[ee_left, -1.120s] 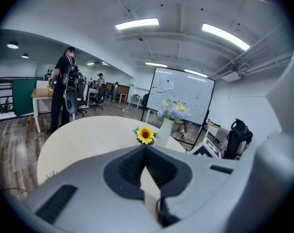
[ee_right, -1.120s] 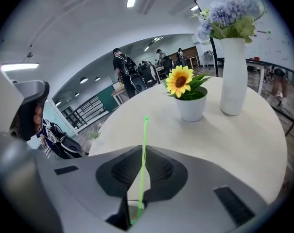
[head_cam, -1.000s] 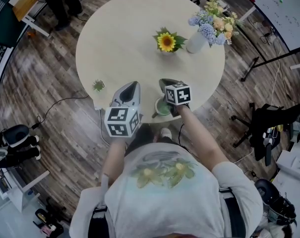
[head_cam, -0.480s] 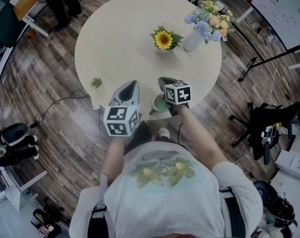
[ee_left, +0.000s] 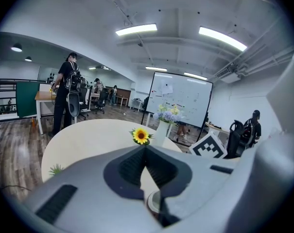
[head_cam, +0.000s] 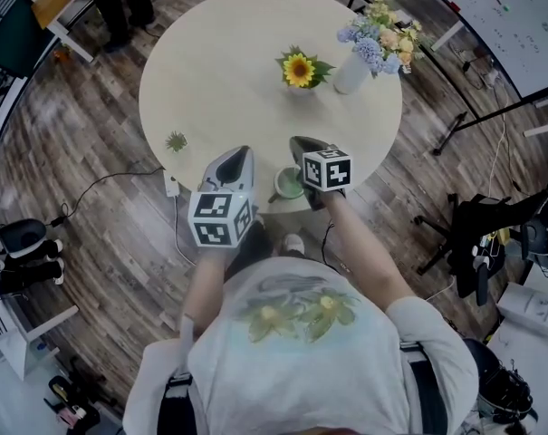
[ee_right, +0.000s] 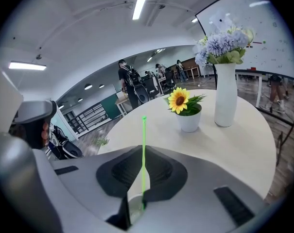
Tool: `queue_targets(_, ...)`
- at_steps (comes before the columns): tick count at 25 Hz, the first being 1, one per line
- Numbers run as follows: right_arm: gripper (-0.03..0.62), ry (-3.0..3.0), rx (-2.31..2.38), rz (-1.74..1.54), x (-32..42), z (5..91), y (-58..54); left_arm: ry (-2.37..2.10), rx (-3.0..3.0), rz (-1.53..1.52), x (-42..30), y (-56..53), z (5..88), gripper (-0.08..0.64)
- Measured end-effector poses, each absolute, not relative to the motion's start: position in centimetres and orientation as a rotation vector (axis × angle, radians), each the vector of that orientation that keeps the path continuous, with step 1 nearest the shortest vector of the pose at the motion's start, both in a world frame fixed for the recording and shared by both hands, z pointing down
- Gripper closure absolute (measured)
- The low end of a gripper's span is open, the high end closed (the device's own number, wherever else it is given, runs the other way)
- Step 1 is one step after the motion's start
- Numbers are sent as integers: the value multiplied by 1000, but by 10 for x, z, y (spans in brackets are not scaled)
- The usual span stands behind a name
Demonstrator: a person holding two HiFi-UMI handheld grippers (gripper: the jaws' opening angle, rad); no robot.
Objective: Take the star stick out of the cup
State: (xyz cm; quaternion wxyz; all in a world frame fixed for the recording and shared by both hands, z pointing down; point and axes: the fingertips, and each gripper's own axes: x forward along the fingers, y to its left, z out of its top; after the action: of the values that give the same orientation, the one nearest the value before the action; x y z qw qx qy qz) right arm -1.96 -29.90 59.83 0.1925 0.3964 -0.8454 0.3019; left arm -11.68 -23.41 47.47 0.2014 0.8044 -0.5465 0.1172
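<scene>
A pale green cup (head_cam: 288,185) stands at the near edge of the round cream table (head_cam: 219,53), between my two grippers. The right gripper (head_cam: 301,143) is right beside the cup. In the right gripper view its jaws (ee_right: 143,148) are shut on a thin green star stick (ee_right: 143,169) that stands upright, with its lower end down in the cup (ee_right: 133,208). The left gripper (head_cam: 244,152) hangs just left of the cup. In the left gripper view its tips (ee_left: 146,147) meet with nothing between them, and the cup rim (ee_left: 153,204) shows below.
A potted sunflower (head_cam: 299,71) and a white vase of pastel flowers (head_cam: 353,72) stand at the far side of the table. A small green plant (head_cam: 176,140) sits near the left edge. A person (ee_left: 66,96) stands beyond the table. A dark chair (head_cam: 477,234) stands to the right.
</scene>
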Motion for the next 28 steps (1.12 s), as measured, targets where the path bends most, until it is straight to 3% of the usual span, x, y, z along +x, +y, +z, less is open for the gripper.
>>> queue_targets(28, 561, -2759, 1261, 545, -16, 427, -287, -1574, 2263, 287, -112, -210, 458, 558)
